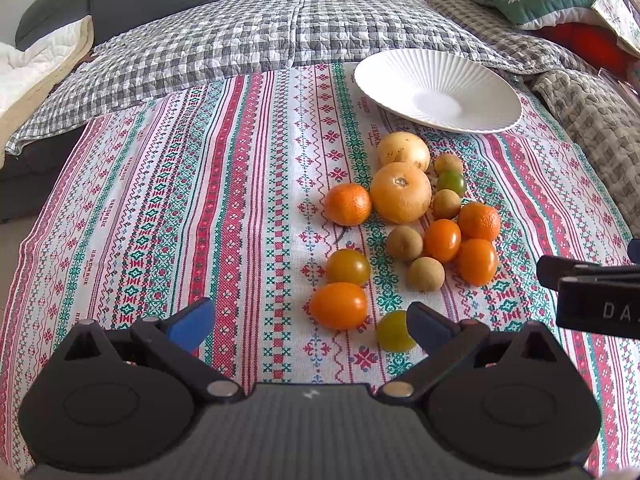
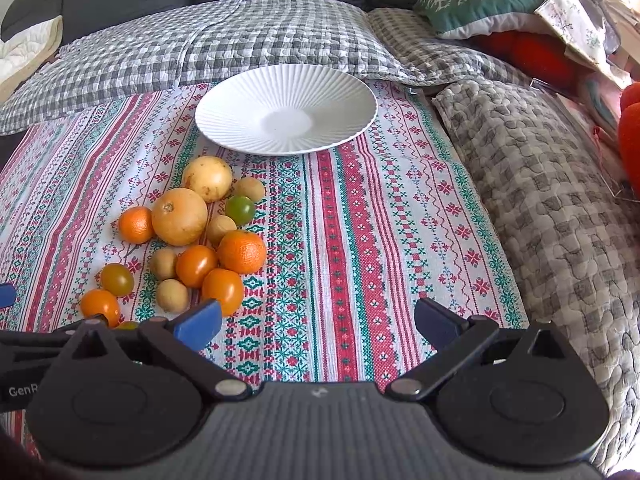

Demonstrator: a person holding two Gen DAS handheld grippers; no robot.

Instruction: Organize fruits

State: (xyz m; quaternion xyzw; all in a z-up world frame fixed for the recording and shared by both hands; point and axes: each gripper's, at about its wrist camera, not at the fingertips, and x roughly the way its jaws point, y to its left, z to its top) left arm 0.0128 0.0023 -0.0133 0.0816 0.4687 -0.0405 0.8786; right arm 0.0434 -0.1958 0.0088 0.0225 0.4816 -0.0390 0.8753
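A cluster of fruit lies on the patterned cloth: two large yellow round fruits [image 1: 401, 197] [image 2: 179, 216], mandarins [image 1: 347, 204] [image 2: 242, 251], orange tomatoes [image 1: 339, 305] [image 2: 223, 290], greenish tomatoes [image 1: 395, 331] and small brown fruits [image 1: 425, 274]. Behind them sits an empty white ribbed plate [image 1: 400, 76] [image 2: 240, 92]. My left gripper [image 1: 310, 326] is open just in front of the nearest tomatoes, nothing between its fingers. My right gripper [image 2: 318, 324] is open to the right of the pile over bare cloth.
The cloth [image 2: 352, 220] covers a low surface in front of a grey sofa with checked quilts [image 1: 248, 36] and a green cushion [image 2: 480, 0]. A folded quilt [image 2: 552, 208] borders the right edge. The right gripper's body [image 1: 592, 296] shows at the left wrist view's right side.
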